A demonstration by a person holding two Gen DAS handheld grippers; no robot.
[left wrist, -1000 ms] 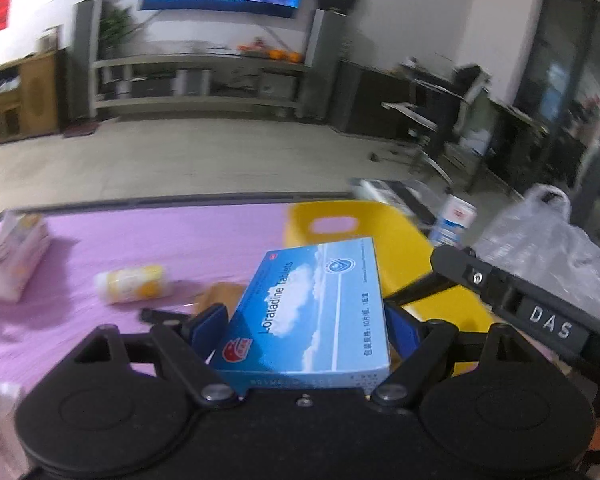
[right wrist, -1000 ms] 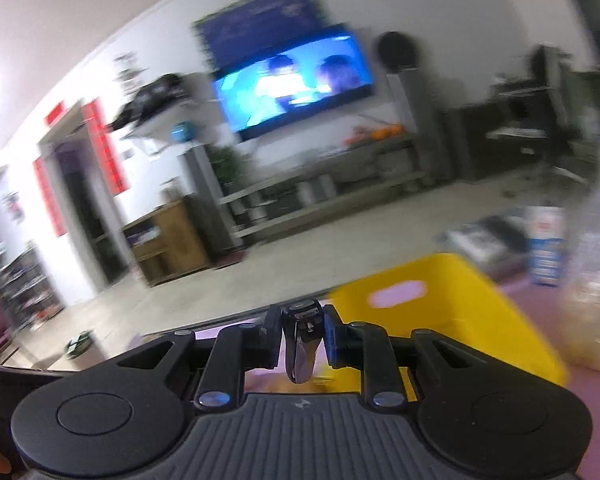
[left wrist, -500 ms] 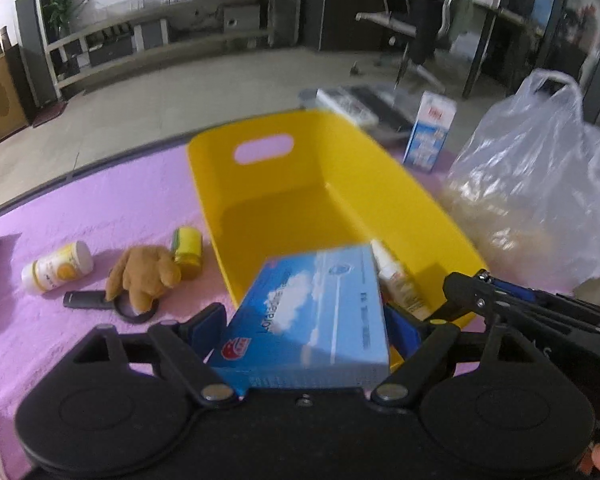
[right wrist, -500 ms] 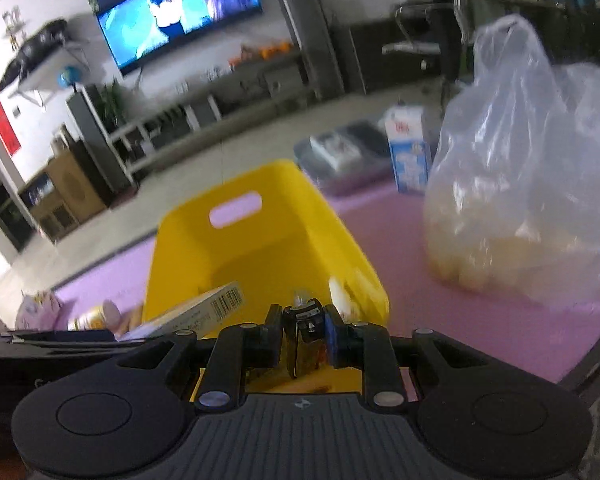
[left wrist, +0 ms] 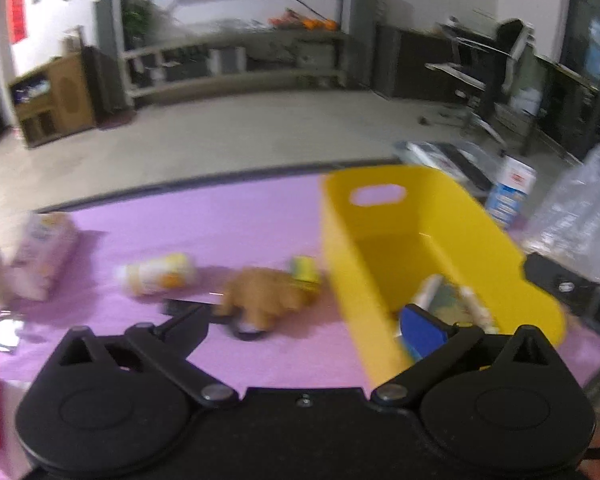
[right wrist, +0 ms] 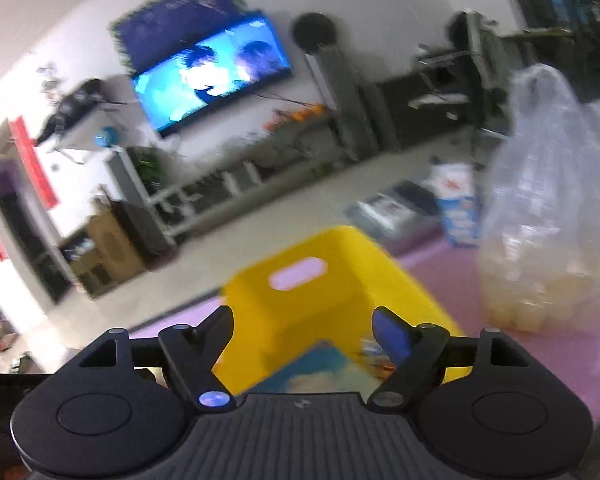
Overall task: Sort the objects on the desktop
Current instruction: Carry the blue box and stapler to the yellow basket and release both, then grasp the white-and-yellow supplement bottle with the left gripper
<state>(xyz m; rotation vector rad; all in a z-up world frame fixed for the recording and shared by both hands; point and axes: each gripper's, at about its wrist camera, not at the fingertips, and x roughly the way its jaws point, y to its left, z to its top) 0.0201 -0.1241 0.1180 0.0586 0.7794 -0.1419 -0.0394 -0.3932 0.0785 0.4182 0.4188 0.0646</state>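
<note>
Grippers both stood wide apart w/ nothing between the jaws: left gripper [left wrist: 300, 320] and right gripper [right wrist: 304, 330] had just been opening. Blue box [right wrist: 316, 368] lay inside the yellow bin [left wrist: 440, 240], under the right one. Next thing, I guessed, was the teddy [left wrist: 266, 298] on the purple mat [left wrist: 220, 224], at about 11 o'clock from the left gripper, which was nearer. It lay longways from 9 to 3, touching a small jar [left wrist: 305, 274] by the bin wall. Bottle [left wrist: 156, 274] lay at 10 o'clock, w/ more open mat around it.
</note>
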